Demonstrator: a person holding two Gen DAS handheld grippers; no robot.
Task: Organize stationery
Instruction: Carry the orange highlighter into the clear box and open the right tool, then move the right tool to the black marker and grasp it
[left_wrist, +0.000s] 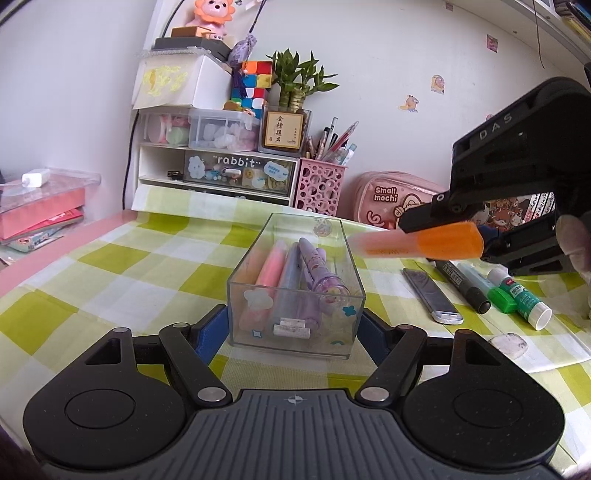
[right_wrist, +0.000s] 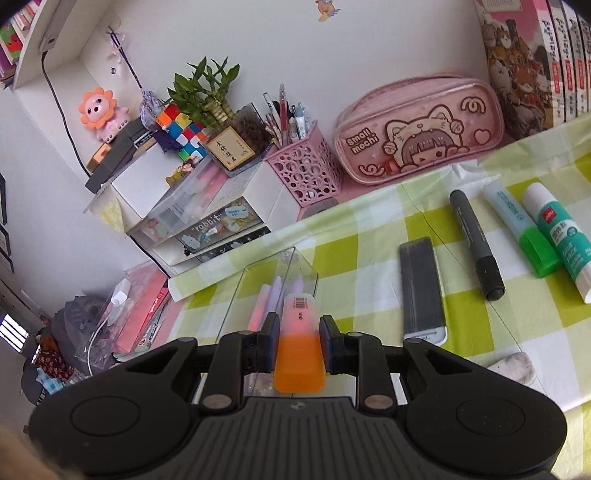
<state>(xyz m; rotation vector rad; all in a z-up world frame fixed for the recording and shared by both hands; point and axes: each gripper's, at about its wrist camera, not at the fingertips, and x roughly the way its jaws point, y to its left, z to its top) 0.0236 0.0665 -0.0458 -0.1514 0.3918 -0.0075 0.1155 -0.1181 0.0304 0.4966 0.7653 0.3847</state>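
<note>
A clear acrylic box (left_wrist: 295, 284) stands on the green checked cloth and holds pink, blue and purple pens. My left gripper (left_wrist: 295, 332) is shut on the box's near end, its blue pads against both side walls. My right gripper (right_wrist: 298, 341) is shut on an orange highlighter (right_wrist: 300, 354), also in the left wrist view (left_wrist: 417, 243). It holds the highlighter above the box's right rim (right_wrist: 273, 266), tip pointing over the box. On the cloth to the right lie a lead case (right_wrist: 421, 288), a black marker (right_wrist: 476, 243), a green-capped highlighter (right_wrist: 517, 229) and a glue stick (right_wrist: 557, 240).
A pink mesh pen cup (left_wrist: 319, 186) and a pink "Small mochi" pencil case (right_wrist: 417, 129) stand at the back. A white drawer unit (left_wrist: 218, 173) with a plant and cube is back left. A white eraser (left_wrist: 509, 343) lies near the front right. Books (right_wrist: 535, 59) stand far right.
</note>
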